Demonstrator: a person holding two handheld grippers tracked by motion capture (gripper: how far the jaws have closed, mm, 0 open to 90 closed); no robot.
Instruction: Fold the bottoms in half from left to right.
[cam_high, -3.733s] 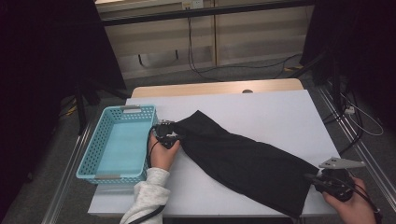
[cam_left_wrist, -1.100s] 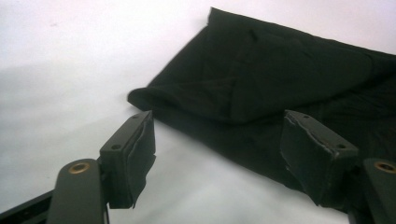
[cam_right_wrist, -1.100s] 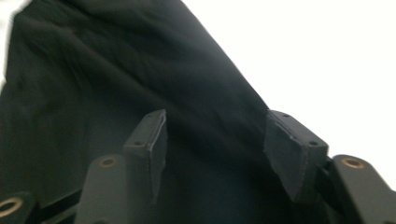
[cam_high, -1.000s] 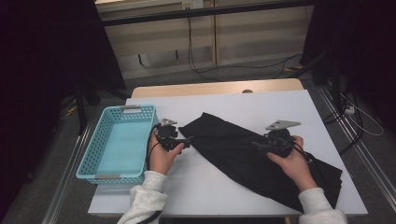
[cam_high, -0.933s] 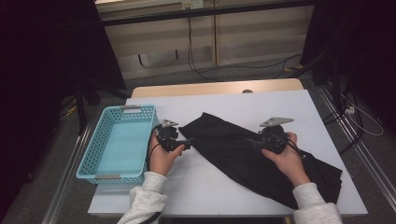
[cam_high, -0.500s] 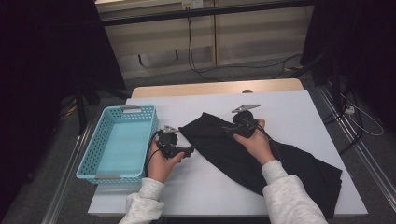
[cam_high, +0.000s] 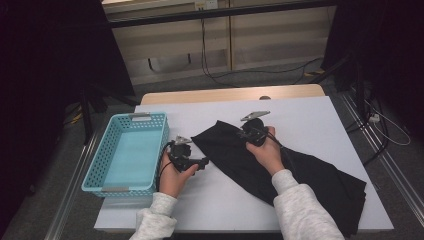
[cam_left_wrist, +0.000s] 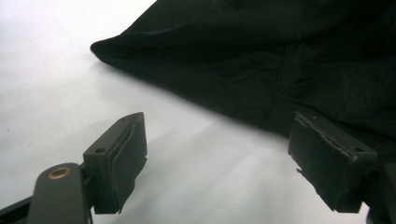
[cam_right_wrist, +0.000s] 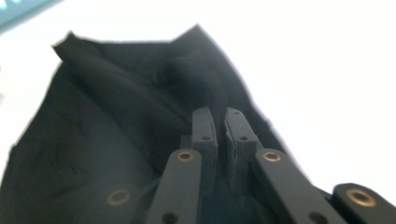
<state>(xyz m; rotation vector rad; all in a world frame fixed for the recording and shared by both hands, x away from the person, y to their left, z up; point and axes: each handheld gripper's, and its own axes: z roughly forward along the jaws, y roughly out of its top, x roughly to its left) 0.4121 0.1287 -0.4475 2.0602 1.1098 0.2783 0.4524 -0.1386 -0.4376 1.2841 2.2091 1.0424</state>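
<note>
Cloth (cam_right_wrist: 116, 140) fold pinched between right fingers (cam_right_wrist: 205, 135); left fingers (cam_left_wrist: 121, 154) wide, beside its edge.

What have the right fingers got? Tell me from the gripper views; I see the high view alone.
Observer: The right gripper has just been closing; its fingers pinch a raised fold of the black cloth.
Operator: Report the left one.
Observer: The left gripper is open, with bare white table between its fingers.
Operator: Say how near the cloth lies to it.
Observer: The cloth's edge lies just ahead of the left fingers. One finger stands at that edge, and I cannot tell whether it touches.
</note>
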